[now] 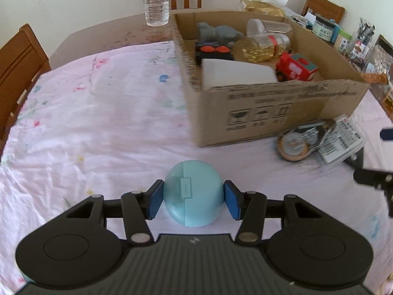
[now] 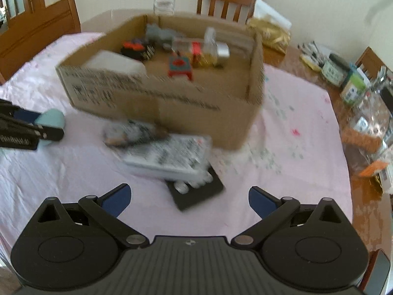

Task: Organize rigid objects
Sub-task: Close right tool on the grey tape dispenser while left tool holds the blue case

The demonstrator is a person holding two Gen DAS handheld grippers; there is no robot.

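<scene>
While the left wrist view looks across a surface point(image 1: 98, 123) covered by a pink flowered cloth, the left gripper point(image 1: 194, 198) is clenched on a light blue rounded case point(image 1: 194, 194), its blue pads point(image 1: 156, 200) pressing the case from both sides just above the cloth. Beyond it stands an open cardboard box point(image 1: 270, 108). Inside the box lie a grey figure point(image 1: 218, 33), a black toy with orange wheels point(image 1: 213, 50), a white block point(image 1: 235, 75), a jar of golden pieces point(image 1: 260, 46) and a red toy vehicle point(image 1: 294, 67). Just beside the box's near wall, on the cloth, lie a round silver item with a brown rim point(image 1: 294, 146) and a white printed packet point(image 1: 341, 142). A water bottle point(image 1: 156, 0) stands behind the box, and wooden chairs point(image 1: 19, 56) ring the surface.

From the right wrist view, which is blurred, the right gripper point(image 2: 189, 200) is released, its blue fingers point(image 2: 118, 199) spread wide apart with nothing between them. Ahead of it lies a black flat object point(image 2: 196, 191) partly under the white printed packet point(image 2: 169, 154), with the round silver item point(image 2: 127, 132) near the cardboard box point(image 2: 196, 113). At the left edge, the left gripper point(image 2: 36, 123) holds the light blue rounded case point(image 2: 52, 119) near the box's corner. Jars and packets point(image 2: 353, 88) crowd the far right side.
</scene>
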